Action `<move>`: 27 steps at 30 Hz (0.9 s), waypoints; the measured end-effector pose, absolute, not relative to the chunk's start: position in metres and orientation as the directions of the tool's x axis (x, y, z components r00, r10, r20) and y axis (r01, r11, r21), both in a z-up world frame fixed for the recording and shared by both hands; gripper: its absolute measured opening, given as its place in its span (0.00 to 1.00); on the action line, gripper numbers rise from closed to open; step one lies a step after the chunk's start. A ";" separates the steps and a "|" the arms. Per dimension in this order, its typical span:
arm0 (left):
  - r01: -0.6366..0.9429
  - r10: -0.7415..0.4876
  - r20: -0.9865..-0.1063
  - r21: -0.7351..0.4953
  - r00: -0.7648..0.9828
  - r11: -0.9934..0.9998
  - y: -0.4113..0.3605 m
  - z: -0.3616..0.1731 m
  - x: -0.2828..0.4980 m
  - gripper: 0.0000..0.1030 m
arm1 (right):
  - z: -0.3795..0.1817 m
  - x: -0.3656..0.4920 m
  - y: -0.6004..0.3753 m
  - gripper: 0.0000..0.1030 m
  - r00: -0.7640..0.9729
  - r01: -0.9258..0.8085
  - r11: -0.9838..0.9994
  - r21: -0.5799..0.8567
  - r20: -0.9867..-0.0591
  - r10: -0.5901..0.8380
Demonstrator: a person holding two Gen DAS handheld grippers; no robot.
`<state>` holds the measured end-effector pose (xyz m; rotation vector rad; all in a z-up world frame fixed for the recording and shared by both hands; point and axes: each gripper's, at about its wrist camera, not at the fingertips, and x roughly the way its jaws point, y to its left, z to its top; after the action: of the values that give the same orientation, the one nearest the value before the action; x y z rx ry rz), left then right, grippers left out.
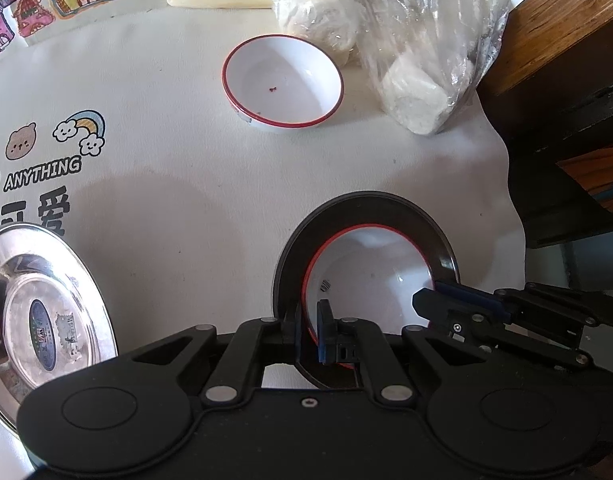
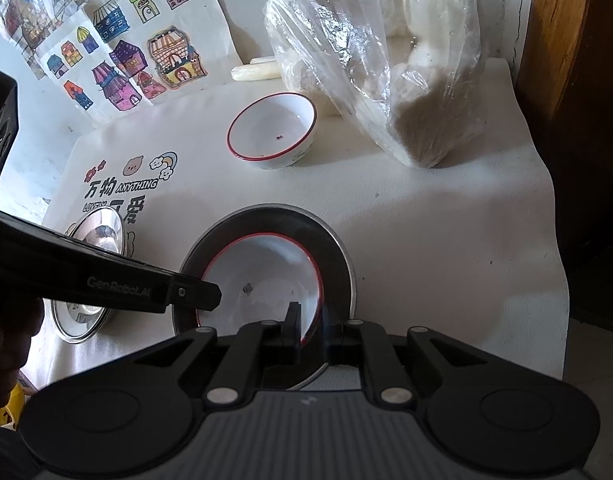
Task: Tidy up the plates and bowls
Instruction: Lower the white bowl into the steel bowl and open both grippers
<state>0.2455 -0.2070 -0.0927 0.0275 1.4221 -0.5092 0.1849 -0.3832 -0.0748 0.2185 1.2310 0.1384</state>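
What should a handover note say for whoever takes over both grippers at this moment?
Left gripper: shut on the rim of the near bowl.
Right gripper: shut on the same bowl's opposite rim.
That bowl sits in the dark plate.
Done: one bowl on the plate.
Left: second bowl near the plastic bag, steel plate off to the left, both loose on the cloth.

A domestic setting is indicated: a table is covered by a white cartoon-printed cloth [image 2: 446,216], coloured house drawings [image 2: 126,52] are propped behind it, a plastic bag of steamed buns [image 2: 406,80] is kept beside tableware, and wooden furniture [image 1: 566,28] adjoins.
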 end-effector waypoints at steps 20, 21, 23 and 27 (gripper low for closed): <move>0.303 -0.382 -0.907 -0.319 0.177 0.898 -0.180 -0.052 0.264 0.35 | -0.049 0.186 -0.378 0.21 0.415 0.012 0.972 0.236 -0.885 0.210; 0.290 -0.385 -0.904 -0.324 0.185 0.901 -0.179 -0.052 0.267 0.40 | -0.048 0.187 -0.378 0.23 0.422 0.013 0.972 0.236 -0.883 0.208; 0.259 -0.390 -0.897 -0.335 0.205 0.906 -0.170 -0.051 0.273 0.70 | -0.046 0.190 -0.377 0.39 0.432 0.016 0.972 0.234 -0.878 0.204; 0.216 -0.421 -0.874 -0.374 0.244 0.902 -0.161 -0.048 0.283 0.99 | -0.045 0.197 -0.375 0.65 0.442 0.021 0.971 0.239 -0.873 0.205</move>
<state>0.2829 -0.1610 -0.0481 -0.1906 1.2525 -0.4380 0.1972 -0.3751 -0.0453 0.2269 1.1102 0.1158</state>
